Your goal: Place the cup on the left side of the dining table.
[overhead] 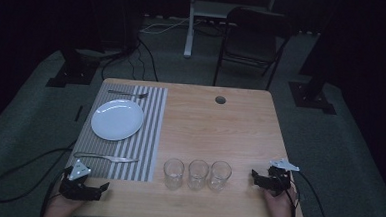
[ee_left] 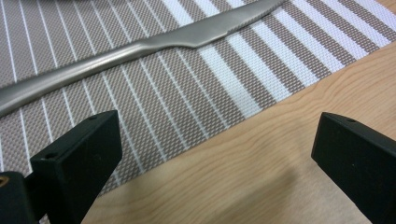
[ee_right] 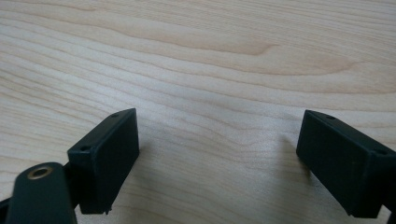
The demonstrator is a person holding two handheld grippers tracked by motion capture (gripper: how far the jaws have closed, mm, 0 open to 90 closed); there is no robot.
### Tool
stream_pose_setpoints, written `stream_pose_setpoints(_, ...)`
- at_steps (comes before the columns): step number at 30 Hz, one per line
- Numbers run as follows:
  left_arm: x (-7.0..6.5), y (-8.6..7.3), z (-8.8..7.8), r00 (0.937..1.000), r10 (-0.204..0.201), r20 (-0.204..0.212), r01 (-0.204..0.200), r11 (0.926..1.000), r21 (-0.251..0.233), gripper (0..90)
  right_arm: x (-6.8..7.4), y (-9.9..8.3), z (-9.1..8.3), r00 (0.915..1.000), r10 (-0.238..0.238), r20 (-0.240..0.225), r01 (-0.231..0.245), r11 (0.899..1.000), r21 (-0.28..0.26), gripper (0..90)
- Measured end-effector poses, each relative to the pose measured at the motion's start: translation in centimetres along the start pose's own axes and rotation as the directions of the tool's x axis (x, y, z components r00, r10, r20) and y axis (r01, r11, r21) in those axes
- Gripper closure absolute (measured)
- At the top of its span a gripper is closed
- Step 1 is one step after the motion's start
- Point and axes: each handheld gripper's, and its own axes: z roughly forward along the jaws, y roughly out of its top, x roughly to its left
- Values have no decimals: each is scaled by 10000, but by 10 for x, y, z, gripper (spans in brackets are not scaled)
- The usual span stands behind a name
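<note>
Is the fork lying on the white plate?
No, the fork lies on the striped placemat beyond the plate, apart from it.

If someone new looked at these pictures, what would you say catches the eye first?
Probably the round white plate on the grey-and-white striped placemat at the table's left, with a metal fork beyond it and a metal knife on its near side. Next, the three clear drinking glasses in a row near the front edge. The left gripper and right gripper rest open at the near corners.
</note>
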Motion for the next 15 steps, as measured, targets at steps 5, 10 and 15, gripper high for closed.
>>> stream_pose_setpoints(5,-8,1,2,9995,185,270,-185,9998,5,23,0,0,0,10000,-1,0,1,10000,-2,127)
stream_pose_setpoints(10,-16,8,-1,9981,466,394,-452,9983,-355,23,0,0,0,10000,1,0,-1,10000,-1,127)
stream_pose_setpoints(15,-20,11,0,9973,533,500,-516,9980,-359,24,0,0,0,10000,1,0,-1,10000,0,127)
